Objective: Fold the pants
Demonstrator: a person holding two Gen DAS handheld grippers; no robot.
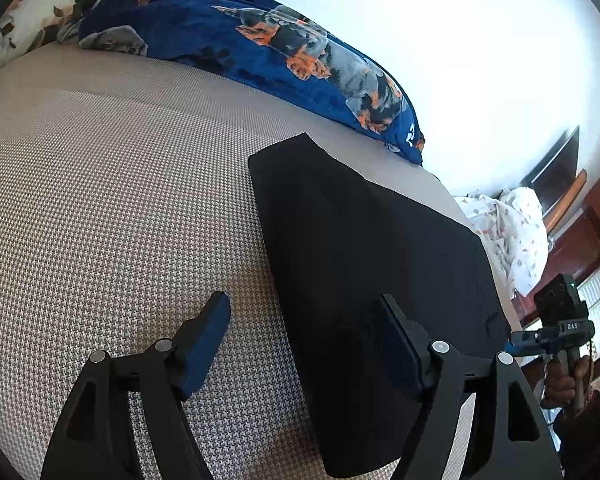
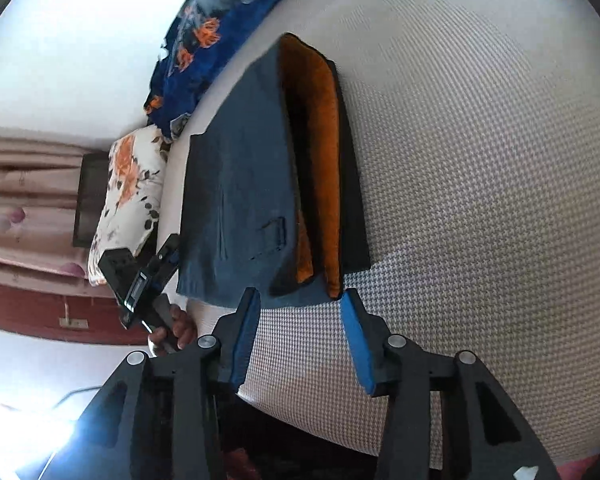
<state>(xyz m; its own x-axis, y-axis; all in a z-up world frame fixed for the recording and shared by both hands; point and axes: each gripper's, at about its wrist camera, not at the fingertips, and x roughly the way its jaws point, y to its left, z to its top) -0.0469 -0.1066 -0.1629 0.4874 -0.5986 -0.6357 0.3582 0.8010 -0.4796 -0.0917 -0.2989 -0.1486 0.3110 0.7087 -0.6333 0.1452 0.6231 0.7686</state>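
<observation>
1. Left wrist view: the left gripper [image 1: 300,332] hangs above the bed [image 1: 112,184] with its fingers [image 1: 204,344] spread apart and nothing pressed between them. One finger sits over the houndstooth bed cover at 7 o'clock; the other is over the near part of the pants [image 1: 364,264], and I cannot tell whether it touches the cloth. The pants lie as a dark, compact folded block from the centre towards 4 o'clock, flat on the bed. A blue dog-print blanket [image 1: 284,52] is bunched along the far edge of the bed from 11 to 2 o'clock, well apart from the pants. At 4 o'clock the right gripper [image 1: 560,320] shows beyond the pants, held on its handle by a hand [image 1: 568,384].

2. Right wrist view: the right gripper [image 2: 300,304] has its blue-padded fingers [image 2: 246,340] parted, just short of the near end of the pants [image 2: 244,184] and holding nothing. The pants lie from 12 o'clock down to the centre, grey-blue outside with an orange lining [image 2: 320,152] showing along one side of the stack. The left gripper [image 2: 152,276] is at 8 o'clock, just beside the pants' edge, with a floral pillow [image 2: 128,192] behind it at 9 o'clock.

3. Step in hand, as I judge it: the folding looks finished or nearly so, and both grippers are letting go of the bundle.

4. Next move, as I judge it: if another fold is wanted, both grippers need to pinch one short end through all layers and carry it over evenly; otherwise, draw back without dragging the top layer or exposing more lining.
</observation>
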